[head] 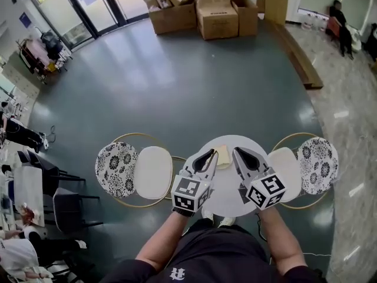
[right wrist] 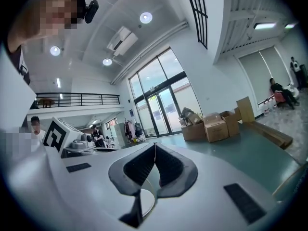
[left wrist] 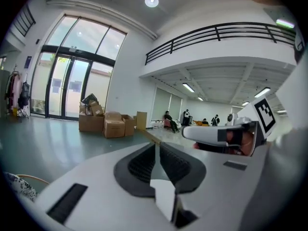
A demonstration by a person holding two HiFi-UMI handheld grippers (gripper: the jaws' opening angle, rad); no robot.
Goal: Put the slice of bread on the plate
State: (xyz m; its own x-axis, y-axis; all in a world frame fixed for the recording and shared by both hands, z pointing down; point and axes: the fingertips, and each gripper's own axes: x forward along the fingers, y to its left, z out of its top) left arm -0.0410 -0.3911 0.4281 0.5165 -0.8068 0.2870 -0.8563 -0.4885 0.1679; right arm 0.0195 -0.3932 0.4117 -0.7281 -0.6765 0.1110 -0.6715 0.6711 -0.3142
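Bread slice [head: 222,157] lies on table [head: 225,194], between left tongs [head: 212,152] and right tongs [head: 236,151].

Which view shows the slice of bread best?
Head view: the slice of bread lies in plain sight on the round white table. Both gripper views look out across the room and show none of it.

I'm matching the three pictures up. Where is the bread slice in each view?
Head view: bread at centre, on the round table.
Left gripper view: not in it.
Right gripper view: not in it.
Shared landmark: cardboard boxes by the glass doors, in all three.
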